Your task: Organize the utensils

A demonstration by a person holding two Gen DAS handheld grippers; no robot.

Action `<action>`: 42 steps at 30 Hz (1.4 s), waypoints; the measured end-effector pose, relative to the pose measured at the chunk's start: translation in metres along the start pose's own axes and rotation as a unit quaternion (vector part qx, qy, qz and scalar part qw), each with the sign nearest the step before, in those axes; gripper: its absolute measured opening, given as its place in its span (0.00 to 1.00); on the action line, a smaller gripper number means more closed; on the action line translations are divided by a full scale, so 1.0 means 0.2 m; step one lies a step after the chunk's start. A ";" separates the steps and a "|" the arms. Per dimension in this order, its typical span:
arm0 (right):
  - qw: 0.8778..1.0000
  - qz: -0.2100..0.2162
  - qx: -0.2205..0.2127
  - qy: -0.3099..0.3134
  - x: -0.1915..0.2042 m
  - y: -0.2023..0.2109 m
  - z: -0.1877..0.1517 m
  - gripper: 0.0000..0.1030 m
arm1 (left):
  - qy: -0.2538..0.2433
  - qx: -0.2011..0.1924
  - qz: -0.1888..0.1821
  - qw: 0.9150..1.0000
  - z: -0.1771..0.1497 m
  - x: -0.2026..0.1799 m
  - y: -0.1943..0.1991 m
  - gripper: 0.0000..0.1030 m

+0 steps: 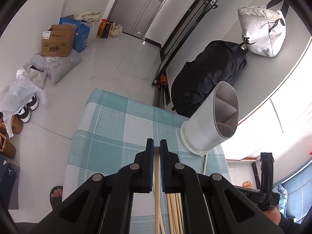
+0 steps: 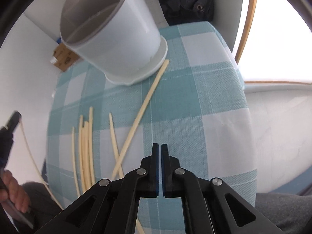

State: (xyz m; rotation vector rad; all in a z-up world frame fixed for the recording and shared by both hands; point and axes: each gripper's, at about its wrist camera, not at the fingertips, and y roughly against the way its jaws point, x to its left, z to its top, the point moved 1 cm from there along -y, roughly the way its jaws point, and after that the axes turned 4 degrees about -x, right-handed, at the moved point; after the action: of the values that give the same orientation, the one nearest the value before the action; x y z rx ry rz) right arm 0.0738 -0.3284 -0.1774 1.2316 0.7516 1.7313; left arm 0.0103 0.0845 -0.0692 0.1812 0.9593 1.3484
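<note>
A white utensil holder (image 1: pixel 210 120) with grey divided compartments stands on the checked tablecloth (image 1: pixel 109 128); it also shows in the right wrist view (image 2: pixel 115 37). My left gripper (image 1: pixel 156 146) is shut on a pale chopstick (image 1: pixel 156 175) and holds it above the table. In the right wrist view this chopstick (image 2: pixel 29 152) hangs from the left gripper (image 2: pixel 13 120) at the left edge. Several more chopsticks (image 2: pixel 85 152) lie on the cloth, one long one (image 2: pixel 144 105) reaching the holder's base. My right gripper (image 2: pixel 160 148) is shut and empty above the cloth.
A black backpack (image 1: pixel 206 78) and a white bag (image 1: pixel 261 31) lie on a grey surface beyond the table. Cardboard boxes (image 1: pixel 56 41), plastic bags and shoes (image 1: pixel 25 109) sit on the floor at left. A sandalled foot (image 1: pixel 56 193) is beside the table.
</note>
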 end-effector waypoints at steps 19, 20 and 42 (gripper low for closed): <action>0.980 -0.146 -0.006 0.135 0.33 -0.17 -0.05 0.08 | 0.001 0.002 0.015 1.000 0.00 0.01 0.00 0.02; 0.980 -0.142 -0.003 0.136 0.31 -0.15 -0.07 0.08 | 0.000 0.003 0.015 1.000 -0.01 0.00 0.00 0.02; 0.986 -0.070 0.024 0.149 0.15 -0.09 0.08 0.23 | -0.006 0.021 0.025 0.999 -0.03 -0.05 -0.05 0.02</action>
State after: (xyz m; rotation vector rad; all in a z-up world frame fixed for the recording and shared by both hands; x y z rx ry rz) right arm 0.0902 -0.2946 -0.1744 0.9368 1.0356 1.8085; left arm 0.0154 0.0712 -0.0744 0.2470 0.9790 1.3715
